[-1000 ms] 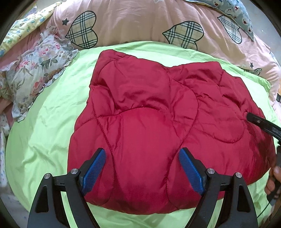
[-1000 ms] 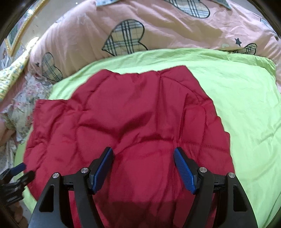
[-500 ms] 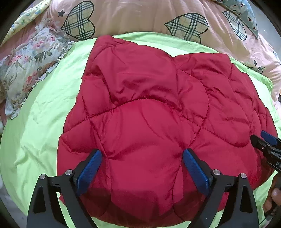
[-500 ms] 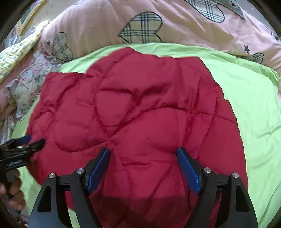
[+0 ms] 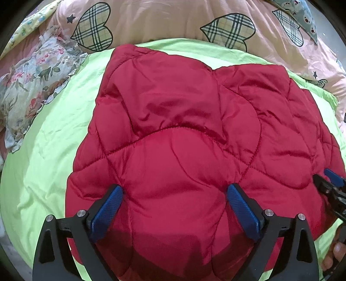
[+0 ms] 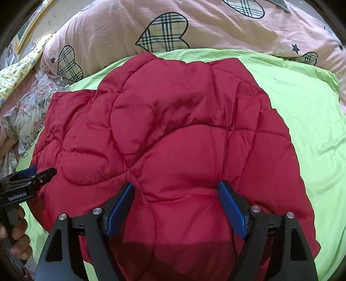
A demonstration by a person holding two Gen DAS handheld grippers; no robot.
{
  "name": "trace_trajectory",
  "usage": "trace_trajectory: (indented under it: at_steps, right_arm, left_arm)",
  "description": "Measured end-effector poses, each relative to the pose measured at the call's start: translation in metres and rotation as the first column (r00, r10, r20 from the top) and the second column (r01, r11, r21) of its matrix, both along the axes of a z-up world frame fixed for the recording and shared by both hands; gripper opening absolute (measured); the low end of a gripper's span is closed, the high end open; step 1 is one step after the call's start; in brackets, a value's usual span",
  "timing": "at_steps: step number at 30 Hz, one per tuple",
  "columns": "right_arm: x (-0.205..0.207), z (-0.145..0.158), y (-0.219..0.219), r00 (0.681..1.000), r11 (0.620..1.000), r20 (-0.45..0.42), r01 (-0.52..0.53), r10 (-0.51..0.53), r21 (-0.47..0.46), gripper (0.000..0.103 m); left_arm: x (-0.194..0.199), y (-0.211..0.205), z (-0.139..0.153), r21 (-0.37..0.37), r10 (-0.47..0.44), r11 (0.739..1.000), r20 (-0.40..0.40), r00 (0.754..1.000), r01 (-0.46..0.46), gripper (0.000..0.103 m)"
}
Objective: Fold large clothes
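Observation:
A red quilted jacket (image 5: 183, 134) lies folded into a compact bundle on a lime green sheet (image 5: 49, 151); it also fills the right wrist view (image 6: 173, 129). My left gripper (image 5: 175, 203) is open over the bundle's near left part, its blue pads apart with nothing between them. My right gripper (image 6: 176, 202) is open over the near right part, empty as well. Each gripper shows at the edge of the other's view: the right gripper (image 5: 330, 186) and the left gripper (image 6: 26, 181).
A pink duvet with plaid hearts (image 5: 173, 19) is bunched along the far side; it also shows in the right wrist view (image 6: 194, 23). A floral pillow (image 5: 28, 86) lies at the left. Green sheet (image 6: 313, 121) is bare to the right of the jacket.
Both grippers have moved forward and lower over the jacket, which looms larger now. Both stay open. The jacket itself has not visibly shifted.

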State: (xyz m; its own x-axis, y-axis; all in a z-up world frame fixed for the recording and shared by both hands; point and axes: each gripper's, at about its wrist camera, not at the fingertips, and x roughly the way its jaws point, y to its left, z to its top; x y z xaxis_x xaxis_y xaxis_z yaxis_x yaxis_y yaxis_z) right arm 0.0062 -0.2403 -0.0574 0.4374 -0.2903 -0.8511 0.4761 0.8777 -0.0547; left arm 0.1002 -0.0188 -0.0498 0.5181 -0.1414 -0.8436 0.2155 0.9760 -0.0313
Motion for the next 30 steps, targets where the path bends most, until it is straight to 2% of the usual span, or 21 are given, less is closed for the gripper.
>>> trace_trajectory:
  at_steps: [7, 11, 15, 20, 25, 30]
  right_arm:
    - [-0.007, 0.027, 0.019, 0.998, 0.999, 0.053, -0.029, 0.031, -0.032, 0.081]
    - [0.003, 0.006, 0.016, 0.999, 0.999, -0.027, -0.034, 0.033, -0.03, 0.083]
    - [0.001, -0.003, 0.006, 1.0, 1.0, -0.02, -0.019, 0.019, 0.003, 0.084]
    - [0.0, -0.003, 0.007, 1.0, 1.0, -0.021, -0.024, 0.023, -0.013, 0.084]
    - [0.002, -0.003, 0.009, 0.999, 0.999, -0.02, -0.026, 0.026, -0.021, 0.084]
    - [0.002, 0.0, 0.011, 0.999, 0.999, -0.027, -0.027, 0.026, -0.022, 0.083]
  left_arm:
    - [0.001, -0.002, -0.001, 0.007, 0.002, 1.0, 0.007, 1.0, -0.002, 0.099]
    - [-0.002, -0.003, 0.002, 0.009, 0.006, 1.0, 0.006, 1.0, -0.006, 0.099]
    - [-0.014, -0.002, 0.013, 0.023, -0.004, 1.0, 0.02, 1.0, 0.003, 0.097]
    - [-0.029, -0.003, 0.022, 0.003, -0.02, 1.0, 0.027, 0.999, 0.02, 0.097]
    - [-0.034, -0.013, 0.02, 0.039, -0.045, 0.998, 0.034, 0.998, 0.044, 0.097]
    - [-0.029, -0.014, 0.016, 0.031, -0.042, 0.999, 0.023, 0.999, 0.041, 0.098]
